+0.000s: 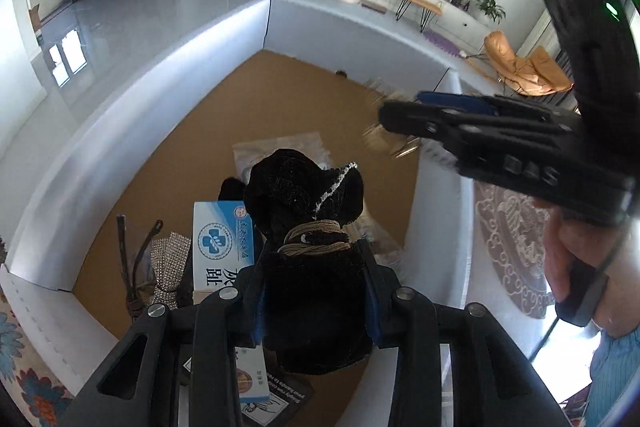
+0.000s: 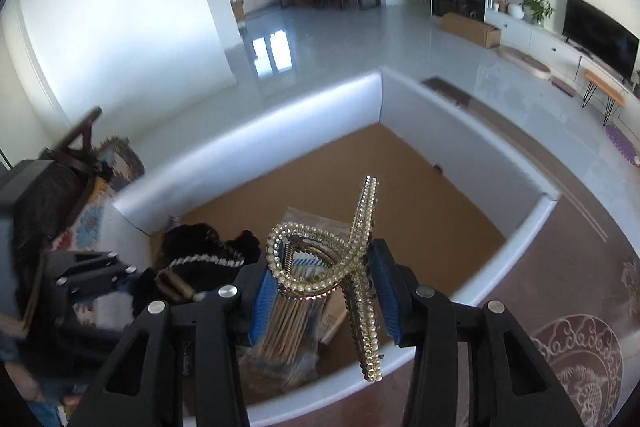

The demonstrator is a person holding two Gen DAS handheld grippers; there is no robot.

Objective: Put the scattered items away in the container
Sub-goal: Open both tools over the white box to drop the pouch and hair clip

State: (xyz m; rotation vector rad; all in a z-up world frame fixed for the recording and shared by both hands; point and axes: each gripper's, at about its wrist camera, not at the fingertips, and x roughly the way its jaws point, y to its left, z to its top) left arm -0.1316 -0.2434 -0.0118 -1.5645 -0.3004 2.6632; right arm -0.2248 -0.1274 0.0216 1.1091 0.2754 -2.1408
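A white box (image 1: 132, 95) with a brown cardboard floor is the container; it also shows in the right wrist view (image 2: 460, 123). My left gripper (image 1: 316, 291) is shut on a black velvet scrunchie (image 1: 316, 227) with a tan band, held over the box's near side. My right gripper (image 2: 324, 291) is shut on a gold rhinestone hair clip (image 2: 352, 259), held above the box's near edge. In the left wrist view the right gripper (image 1: 396, 123) comes in from the right with the blurred clip. The left gripper (image 2: 136, 281) shows at the left in the right wrist view.
Inside the box lie a blue-and-white medicine carton (image 1: 222, 239), a rhinestone bow (image 1: 168, 267), a bag of wooden sticks (image 2: 288, 323), a clear packet (image 1: 280, 151) and a dark card (image 1: 276, 403). The box sits on a patterned rug (image 2: 580, 367).
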